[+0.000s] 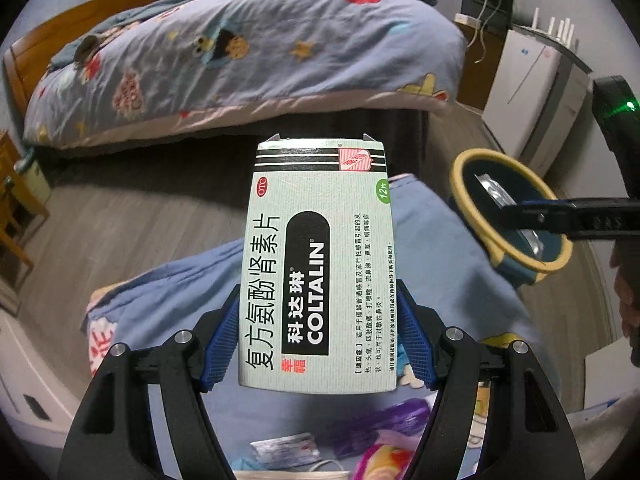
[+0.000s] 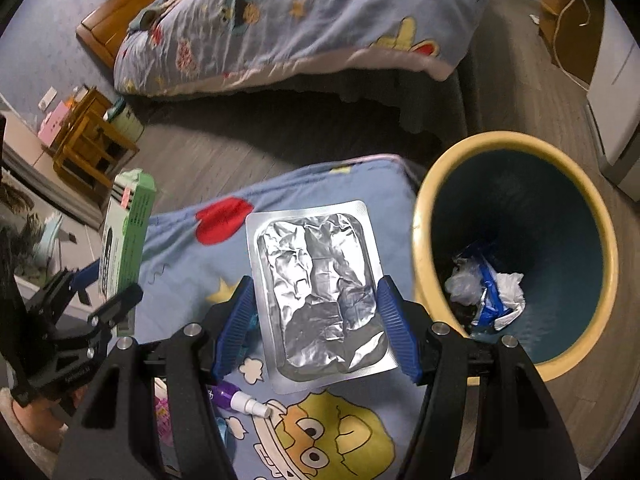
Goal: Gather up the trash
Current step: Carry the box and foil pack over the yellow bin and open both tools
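I am looking into a bedroom with a grey plank floor (image 2: 224, 148), where a bed (image 1: 240, 64) under a blue cartoon-print quilt stretches across the far side against a wooden headboard (image 1: 60, 32). Nearer to me lies a second blue cartoon-print cover (image 2: 320, 420), the surface I am working over, with a red patch and a yellow cartoon face printed on it. A small wooden stand (image 2: 90, 140) sits at the far left by the wall, and white cabinets (image 1: 532, 92) line the right side. Just beside the cover's right edge stands the yellow-rimmed, dark blue trash bin (image 2: 516, 240), with crumpled blue and white wrappers at its bottom. My left gripper (image 1: 316, 332) clamps a pale green medicine box (image 1: 320, 264) by its long sides, held up above the cover; it reads "COLTALIN", "OTC" in a red oval, "12" on a green tab, plus large Chinese characters. My right gripper (image 2: 316, 320) holds a silver foil blister sheet (image 2: 320, 292) between its blue pads, just left of the bin's rim and above the cover. A purple and white tube (image 2: 240, 398) lies on the cover beneath it.
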Available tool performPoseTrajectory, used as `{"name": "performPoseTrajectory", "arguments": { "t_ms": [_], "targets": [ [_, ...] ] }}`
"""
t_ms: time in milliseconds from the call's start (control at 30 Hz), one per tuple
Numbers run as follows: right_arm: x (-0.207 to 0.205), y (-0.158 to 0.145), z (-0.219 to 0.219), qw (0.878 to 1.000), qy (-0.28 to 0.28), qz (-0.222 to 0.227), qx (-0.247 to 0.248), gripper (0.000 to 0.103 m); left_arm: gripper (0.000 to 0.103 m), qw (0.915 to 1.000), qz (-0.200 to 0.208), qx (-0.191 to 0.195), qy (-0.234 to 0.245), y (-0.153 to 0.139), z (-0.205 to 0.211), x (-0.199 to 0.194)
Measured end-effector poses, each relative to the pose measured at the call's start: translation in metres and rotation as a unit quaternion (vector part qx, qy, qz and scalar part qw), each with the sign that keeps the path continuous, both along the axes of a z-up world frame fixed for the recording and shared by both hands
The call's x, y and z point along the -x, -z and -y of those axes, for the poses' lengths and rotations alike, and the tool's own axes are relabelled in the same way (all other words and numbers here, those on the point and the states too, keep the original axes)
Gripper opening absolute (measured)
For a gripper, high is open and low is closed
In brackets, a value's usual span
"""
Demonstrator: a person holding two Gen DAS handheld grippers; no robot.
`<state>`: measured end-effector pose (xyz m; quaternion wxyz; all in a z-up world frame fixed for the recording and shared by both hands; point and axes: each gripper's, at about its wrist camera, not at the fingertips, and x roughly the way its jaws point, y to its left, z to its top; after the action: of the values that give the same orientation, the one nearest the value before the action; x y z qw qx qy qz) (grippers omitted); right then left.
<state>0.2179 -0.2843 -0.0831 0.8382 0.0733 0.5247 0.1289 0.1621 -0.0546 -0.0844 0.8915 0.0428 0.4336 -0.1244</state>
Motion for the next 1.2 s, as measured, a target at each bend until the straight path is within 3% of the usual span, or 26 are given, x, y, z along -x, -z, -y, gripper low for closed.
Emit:
{"name": "performPoseTrajectory", "arguments": {
  "t_ms": [300,500,667,833,1200],
  "targets": [
    [-0.004,-0.048,0.068,0.996,0.07,0.062,-0.003,0.062,0.072,0.9992,0.01,-0.005,0.039,-0.014,0.039,0.001],
    [-0.005,-0.054,0.131,0.989,0.128,0.069,0.001,0.062,0.072,0.9968,0.013,-0.015,0.078,-0.016,0.084,-0.001],
    [-0.006,-0.038,0.171,0.984,0.17,0.051,0.009,0.062,0.072,0.9937,0.006,-0.022,0.11,-0.013,0.126,-0.012],
    [-0.008,-0.005,0.198,0.977,0.211,0.01,-0.022,0.062,0.072,0.9896,-0.02,-0.014,0.142,0.0,0.172,-0.027],
    [-0.012,0.039,0.212,0.967,0.242,-0.035,-0.071,0.062,0.072,0.9802,-0.058,-0.06,0.18,0.044,0.244,-0.061]
  ]
}}
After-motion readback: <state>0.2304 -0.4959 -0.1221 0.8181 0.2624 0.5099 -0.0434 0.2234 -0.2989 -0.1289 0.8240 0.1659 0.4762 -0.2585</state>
